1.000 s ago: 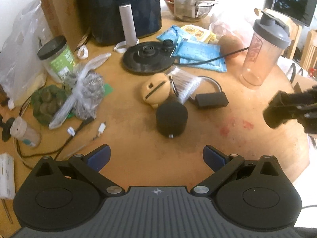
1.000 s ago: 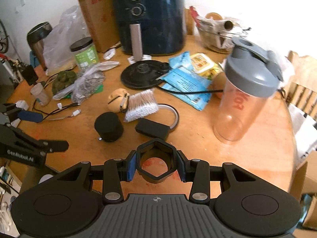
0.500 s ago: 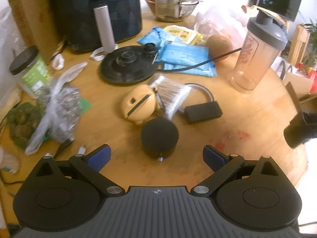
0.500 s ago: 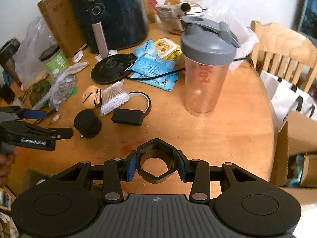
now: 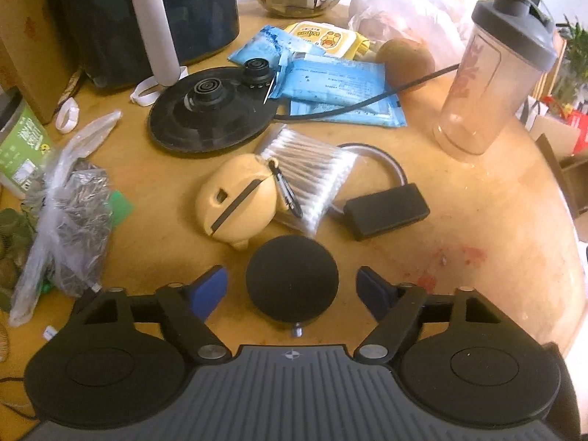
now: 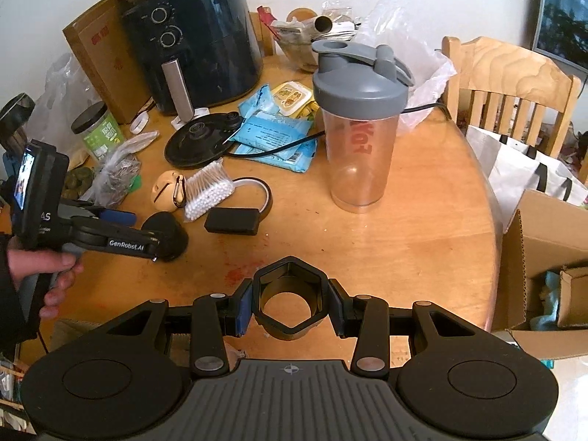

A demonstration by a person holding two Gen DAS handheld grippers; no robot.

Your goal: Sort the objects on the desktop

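round wooden table point(image 6: 422, 228), cluttered. air fryer point(image 6: 205, 40) at the back, shaker bottle point(image 6: 358, 125) upright near the middle. kettle base point(image 5: 209, 110) in front of the fryer. left gripper point(image 5: 292, 288): jaws have just been closing, half open, blue pads either side of a black foam ball point(image 5: 292, 283) on the table, small gaps both sides, not gripping. right gripper point(image 6: 290, 308) clamped on a black hexagonal ring point(image 6: 290, 296), held above the near table edge.
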